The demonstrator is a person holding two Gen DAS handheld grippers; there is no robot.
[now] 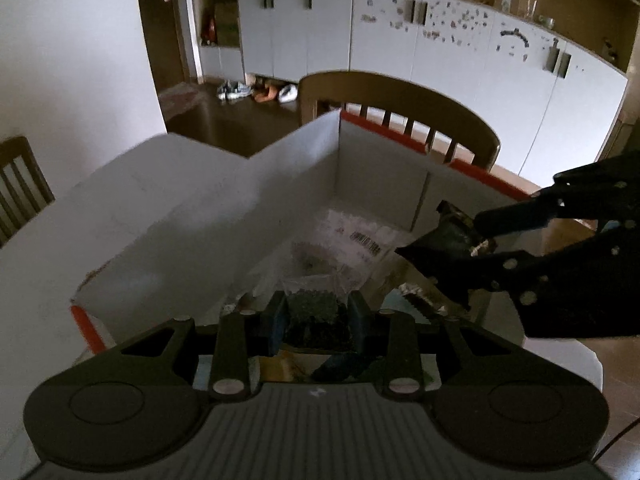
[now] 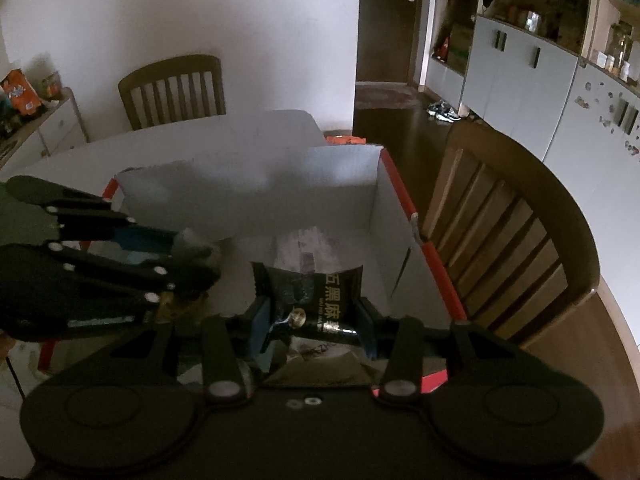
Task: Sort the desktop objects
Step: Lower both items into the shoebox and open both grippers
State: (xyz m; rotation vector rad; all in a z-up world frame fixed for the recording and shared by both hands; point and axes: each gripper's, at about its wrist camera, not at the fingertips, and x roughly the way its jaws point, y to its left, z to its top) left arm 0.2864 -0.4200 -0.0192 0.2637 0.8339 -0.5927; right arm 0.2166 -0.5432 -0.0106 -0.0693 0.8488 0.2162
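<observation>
A wooden chair (image 2: 496, 240) is seen at three o'clock — white cabinets (image 2: 520, 92) at two, shoes (image 2: 442, 114) on the floor near them.

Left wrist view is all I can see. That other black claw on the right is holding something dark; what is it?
Observer: A black snack packet with gold Chinese lettering, clamped between the right gripper pads.
Operator: Is it over the box?
Observer: Yes, above the open white box with red edges.
Operator: And my claw, from there?
Observer: The left gripper reaches over the box's left side; its load is too blurred to name there.
</observation>
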